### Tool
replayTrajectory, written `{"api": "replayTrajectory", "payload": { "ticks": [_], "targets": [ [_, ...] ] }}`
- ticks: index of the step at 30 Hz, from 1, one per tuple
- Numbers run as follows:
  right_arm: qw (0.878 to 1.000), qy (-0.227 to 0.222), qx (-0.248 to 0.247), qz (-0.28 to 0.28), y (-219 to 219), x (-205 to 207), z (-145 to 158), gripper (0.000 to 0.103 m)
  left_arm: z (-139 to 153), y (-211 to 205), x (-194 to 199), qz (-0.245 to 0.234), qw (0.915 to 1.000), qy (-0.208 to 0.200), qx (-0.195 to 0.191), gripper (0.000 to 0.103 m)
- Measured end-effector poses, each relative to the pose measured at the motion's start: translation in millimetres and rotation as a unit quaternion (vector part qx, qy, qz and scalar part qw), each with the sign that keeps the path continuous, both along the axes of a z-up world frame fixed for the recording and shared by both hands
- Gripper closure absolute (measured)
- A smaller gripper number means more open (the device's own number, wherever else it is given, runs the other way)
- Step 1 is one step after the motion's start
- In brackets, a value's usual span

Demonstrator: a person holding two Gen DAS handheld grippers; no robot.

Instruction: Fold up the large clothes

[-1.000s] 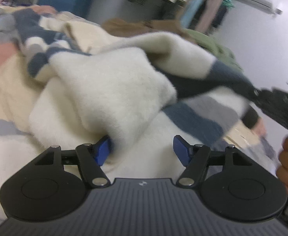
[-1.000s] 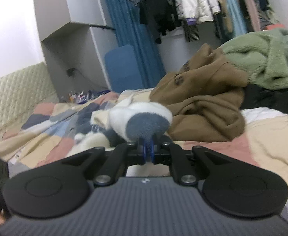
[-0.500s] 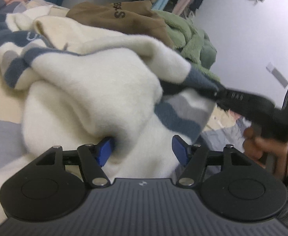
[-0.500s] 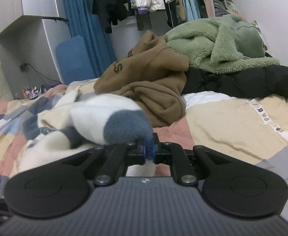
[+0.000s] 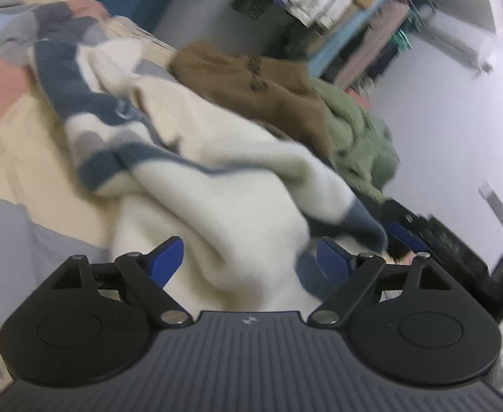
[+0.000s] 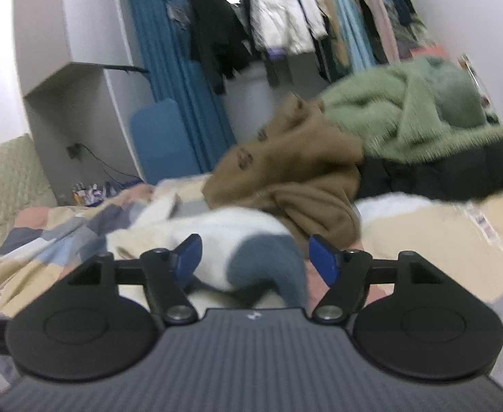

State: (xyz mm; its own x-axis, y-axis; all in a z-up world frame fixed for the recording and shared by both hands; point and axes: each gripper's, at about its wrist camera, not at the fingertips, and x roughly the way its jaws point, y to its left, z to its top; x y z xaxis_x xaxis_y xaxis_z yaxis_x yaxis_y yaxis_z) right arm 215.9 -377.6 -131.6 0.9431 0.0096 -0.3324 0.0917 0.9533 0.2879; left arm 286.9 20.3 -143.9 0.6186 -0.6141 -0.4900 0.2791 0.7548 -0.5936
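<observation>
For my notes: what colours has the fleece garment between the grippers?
Cream fleece garment with dark blue stripes, clearest in the left wrist view.

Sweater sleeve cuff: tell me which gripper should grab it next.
Right. The blue-grey cuff lies directly between the right gripper's open fingers. The left gripper, also open, faces the sweater's bulky white body, with the cuff off toward its right finger.

Motion blur smears the fluffy cream fleece garment with blue-grey stripes (image 5: 237, 199), whose lower part disappears behind the left gripper's (image 5: 249, 261) black body, hiding any contact with the blue pads (image 5: 167, 259).
</observation>
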Motion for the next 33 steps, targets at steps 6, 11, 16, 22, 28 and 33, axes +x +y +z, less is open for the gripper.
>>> {"api": "replayTrajectory", "payload": {
  "ticks": [6,11,16,22,28,33],
  "targets": [
    [0.993,0.010,-0.004,0.114,31,28,2,0.031,-5,13,20,0.022,0.9994,0.025,0.007,0.015],
    [0.982,0.021,-0.059,0.181,75,69,9,0.031,-8,26,31,0.048,0.9983,0.023,0.022,0.015],
    [0.967,0.059,-0.106,0.225,114,127,6,0.033,-16,50,48,0.086,0.9958,0.030,0.002,0.015],
    [0.946,0.165,-0.169,0.222,145,197,-31,0.034,-22,70,62,0.115,0.9924,0.035,-0.025,0.015],
    [0.924,0.228,-0.221,0.215,156,218,-63,0.033,-29,76,69,0.119,0.9917,0.039,-0.029,0.015],
    [0.928,0.222,-0.225,0.198,156,212,-66,0.065,-32,76,70,0.119,0.9918,0.039,-0.028,0.015]
  ]
}}
